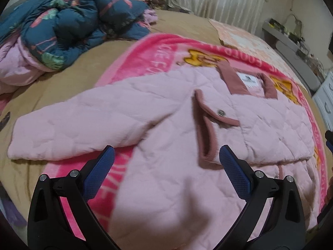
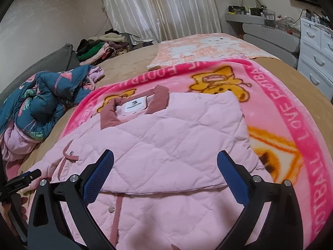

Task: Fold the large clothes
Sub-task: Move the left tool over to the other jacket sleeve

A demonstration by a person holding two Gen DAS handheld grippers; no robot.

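Observation:
A pink quilted jacket (image 1: 172, 129) with a dusty-rose collar (image 1: 233, 79) lies on a bright pink printed blanket (image 1: 133, 58) on the bed. Its left sleeve (image 1: 68, 129) stretches out to the left. Its right side is folded over the body in the right wrist view (image 2: 187, 137). My left gripper (image 1: 166, 162) is open and empty, just above the jacket's lower front. My right gripper (image 2: 165, 166) is open and empty, hovering over the folded part. The left gripper's tip (image 2: 22, 179) shows at the left edge of the right wrist view.
A crumpled dark blue floral quilt (image 1: 68, 27) with pink lining lies at the bed's left. A pile of clothes (image 2: 100, 48) sits at the far corner by the curtain. A peach patterned sheet (image 2: 204, 45) covers the far end. White drawers (image 2: 318, 58) and a cluttered shelf stand to the right.

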